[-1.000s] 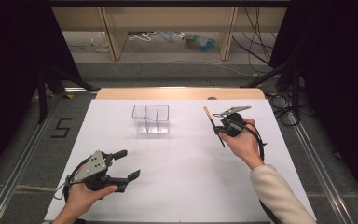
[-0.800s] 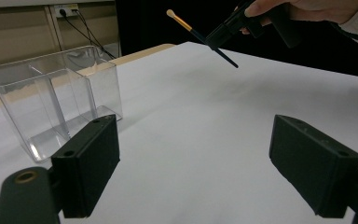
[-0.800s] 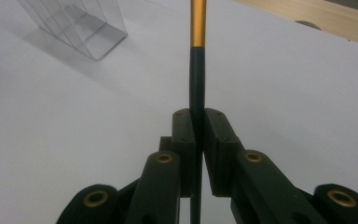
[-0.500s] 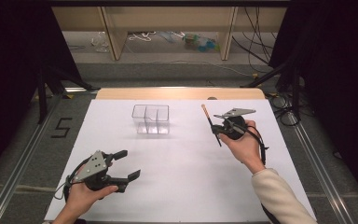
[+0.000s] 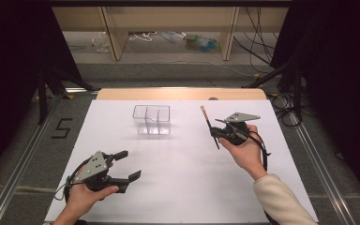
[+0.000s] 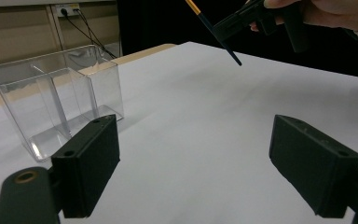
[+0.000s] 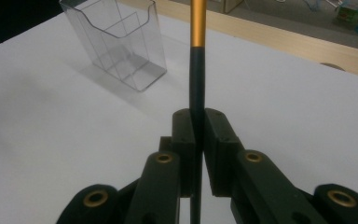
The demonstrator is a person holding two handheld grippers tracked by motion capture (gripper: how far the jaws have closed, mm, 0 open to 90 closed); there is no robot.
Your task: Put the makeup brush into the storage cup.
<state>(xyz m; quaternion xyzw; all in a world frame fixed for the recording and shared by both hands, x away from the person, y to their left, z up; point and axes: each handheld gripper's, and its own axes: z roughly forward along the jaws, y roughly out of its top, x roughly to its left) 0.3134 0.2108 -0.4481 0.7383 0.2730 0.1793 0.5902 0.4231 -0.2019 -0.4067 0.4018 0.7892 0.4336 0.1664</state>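
Observation:
A slim black pencil-like stick with a golden upper part [image 5: 206,119] is clamped in my right gripper [image 5: 214,133], shut on its dark shaft and held above the white sheet at the right. In the right gripper view the stick [image 7: 197,56] rises straight up between the closed jaws of the right gripper [image 7: 199,135]. A clear plastic box with compartments [image 5: 151,119] stands upright at the middle back, left of the stick. My left gripper [image 5: 131,164] hovers near the front left, open and empty. The left gripper [image 6: 191,163] faces the box [image 6: 56,98] and the stick [image 6: 214,30].
A white sheet [image 5: 183,187] covers the table, with a wooden strip [image 5: 178,93] along its far edge. Metal rails run down both sides. Beyond the table are low shelves and cables on the floor.
The right hand has shifted only slightly with the stick still clamped. The left gripper has kept still.

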